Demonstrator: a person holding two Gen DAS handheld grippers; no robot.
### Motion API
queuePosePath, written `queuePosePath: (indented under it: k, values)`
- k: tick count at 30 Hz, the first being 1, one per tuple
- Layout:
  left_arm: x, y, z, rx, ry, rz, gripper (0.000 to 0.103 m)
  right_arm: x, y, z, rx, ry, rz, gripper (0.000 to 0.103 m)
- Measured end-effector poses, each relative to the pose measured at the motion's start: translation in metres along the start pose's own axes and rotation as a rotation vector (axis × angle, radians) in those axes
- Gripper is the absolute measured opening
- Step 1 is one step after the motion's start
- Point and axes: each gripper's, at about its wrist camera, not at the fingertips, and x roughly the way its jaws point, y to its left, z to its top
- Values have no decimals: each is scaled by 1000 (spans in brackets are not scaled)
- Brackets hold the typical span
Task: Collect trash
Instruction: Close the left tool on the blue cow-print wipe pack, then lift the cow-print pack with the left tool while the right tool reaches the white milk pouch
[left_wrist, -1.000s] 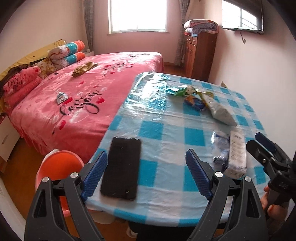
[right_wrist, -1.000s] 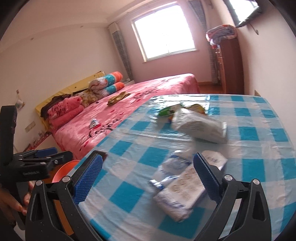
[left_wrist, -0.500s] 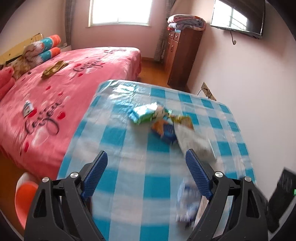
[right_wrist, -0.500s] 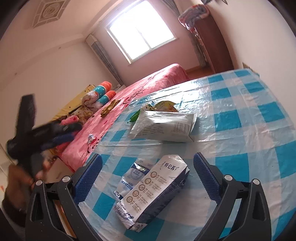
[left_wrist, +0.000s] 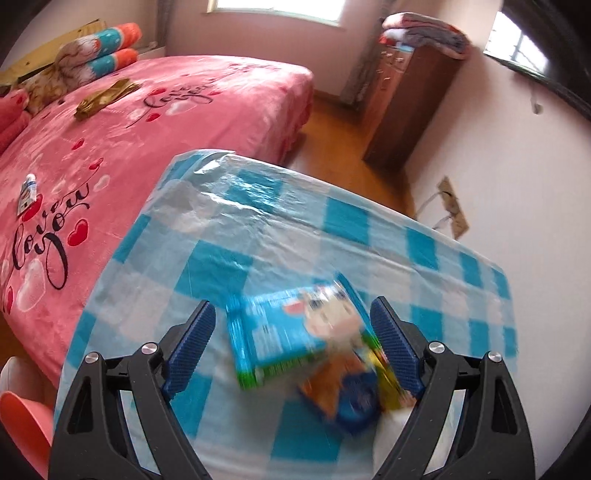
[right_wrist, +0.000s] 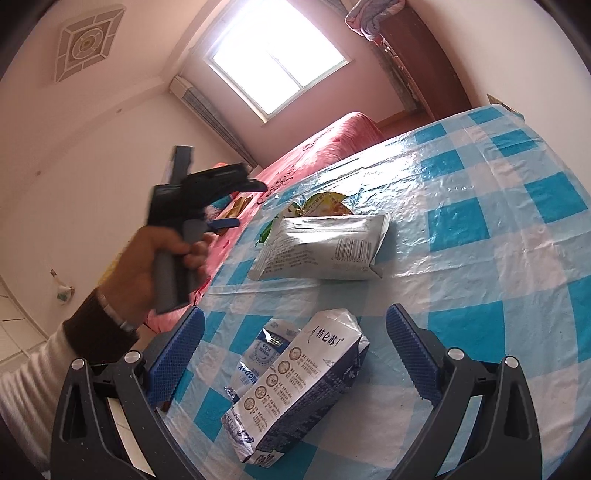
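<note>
In the left wrist view our left gripper (left_wrist: 291, 339) stands wide and empty, the blue snack packet (left_wrist: 291, 336) low centre between its fingers on the tabletop (left_wrist: 280, 229). Our right gripper (right_wrist: 295, 354), equally wide, frames the milk carton (right_wrist: 295, 387), long axis slanting lower left to upper right.

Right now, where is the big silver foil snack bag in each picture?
Left wrist view: not clearly in it; only a white patch shows at the bottom edge.
Right wrist view: the silver foil snack bag lies flat mid-picture, past the milk carton.
Shared landmark: the blue-and-white checked tablecloth.
</note>
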Motion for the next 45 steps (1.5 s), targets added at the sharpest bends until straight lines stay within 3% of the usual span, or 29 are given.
queuePosePath:
  k: [9, 12, 17, 24, 33, 37, 40, 45]
  values:
    - [46, 3, 19, -43, 67, 81, 78, 4, -8, -1, 3, 21, -6, 97]
    - [57, 5, 16, -50, 106, 77, 73, 5, -12, -1, 8, 21, -13, 97]
    - [56, -4, 4, 14, 118, 97, 71, 6, -15, -1, 15, 25, -13, 97]
    - [35, -11, -29, 89, 136, 65, 71, 6, -16, 0, 17, 25, -9, 97]
    - [-11, -15, -99, 150, 167, 25, 71, 3, -22, 1, 32, 15, -30, 97]
    - [-29, -18, -124, 181, 186, -32, 71, 2, -23, 1, 36, 12, -44, 97]
    - [-48, -18, -137, 211, 152, -66, 71, 5, -24, 1, 38, 26, -46, 97]
    - [-75, -23, -146, 374, 94, -127, 72, 10, -22, 0, 18, 55, -45, 97]
